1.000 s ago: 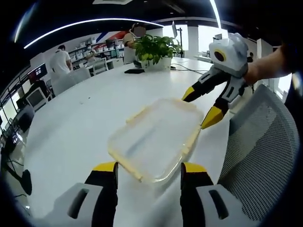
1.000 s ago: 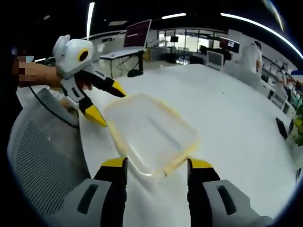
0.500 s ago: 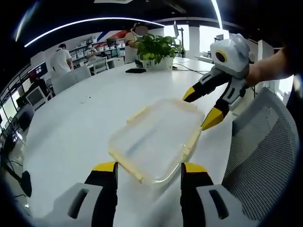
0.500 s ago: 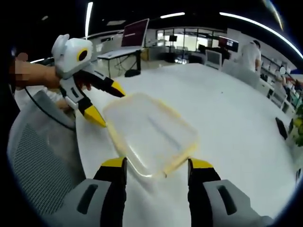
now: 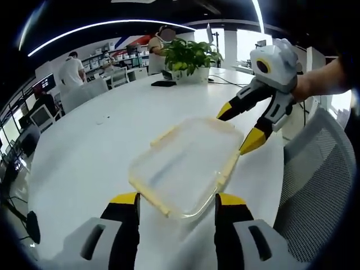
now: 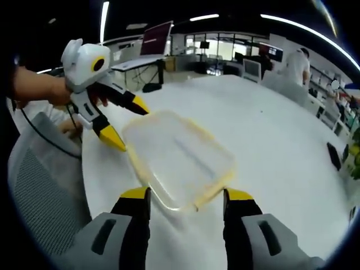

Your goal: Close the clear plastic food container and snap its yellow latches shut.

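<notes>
A clear plastic food container (image 5: 185, 163) with its lid on and pale yellow latches along its edges lies flat on the white table (image 5: 95, 140). My left gripper (image 5: 175, 201) stands open at the container's near end, its yellow-tipped jaws on either side of the corner. In the left gripper view the right gripper (image 5: 242, 130) comes in from the right, open at the far end. In the right gripper view the same container (image 6: 177, 157) lies ahead; my right gripper (image 6: 185, 198) is open astride its near end, and the left gripper (image 6: 128, 126) is open at the far-left end.
A grey mesh office chair (image 5: 318, 185) stands against the table edge; it also shows as a chair (image 6: 39, 197) at the left. A potted green plant (image 5: 188, 59) and a dark flat object (image 5: 160, 84) sit at the table's far side. People and desks are in the background.
The mesh chair has drifted away from the table edge in both views. The grippers and the container have stayed put.
</notes>
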Available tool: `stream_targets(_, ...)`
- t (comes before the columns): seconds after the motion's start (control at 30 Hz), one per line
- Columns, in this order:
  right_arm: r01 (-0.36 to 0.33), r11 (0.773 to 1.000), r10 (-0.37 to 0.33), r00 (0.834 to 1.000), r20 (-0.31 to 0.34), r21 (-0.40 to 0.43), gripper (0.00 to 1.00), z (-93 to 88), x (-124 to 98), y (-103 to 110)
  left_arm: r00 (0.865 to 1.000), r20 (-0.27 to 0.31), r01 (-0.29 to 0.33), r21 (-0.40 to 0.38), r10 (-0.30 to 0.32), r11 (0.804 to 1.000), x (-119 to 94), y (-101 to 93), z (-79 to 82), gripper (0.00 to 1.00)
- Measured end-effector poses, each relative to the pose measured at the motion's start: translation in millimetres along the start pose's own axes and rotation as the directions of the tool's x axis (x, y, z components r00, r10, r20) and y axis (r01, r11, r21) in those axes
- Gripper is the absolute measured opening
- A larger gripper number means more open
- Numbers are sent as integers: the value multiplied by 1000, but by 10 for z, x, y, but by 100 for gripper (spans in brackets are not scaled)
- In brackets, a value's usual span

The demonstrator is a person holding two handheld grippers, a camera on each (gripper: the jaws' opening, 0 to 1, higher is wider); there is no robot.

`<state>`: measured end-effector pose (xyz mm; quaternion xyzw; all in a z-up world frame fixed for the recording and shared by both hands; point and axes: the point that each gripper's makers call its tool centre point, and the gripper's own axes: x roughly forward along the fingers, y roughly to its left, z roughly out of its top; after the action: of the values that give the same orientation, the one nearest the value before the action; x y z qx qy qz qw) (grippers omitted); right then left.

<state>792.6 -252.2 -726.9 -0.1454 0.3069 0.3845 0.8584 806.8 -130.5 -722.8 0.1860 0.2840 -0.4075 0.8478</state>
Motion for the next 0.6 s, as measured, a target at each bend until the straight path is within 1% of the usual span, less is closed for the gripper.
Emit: stream_targets(0.6,1,1000,-1,1000,-15,-12,49,139,167,-275,1000,-2,-9,-24,9,1000,186,252,121,47)
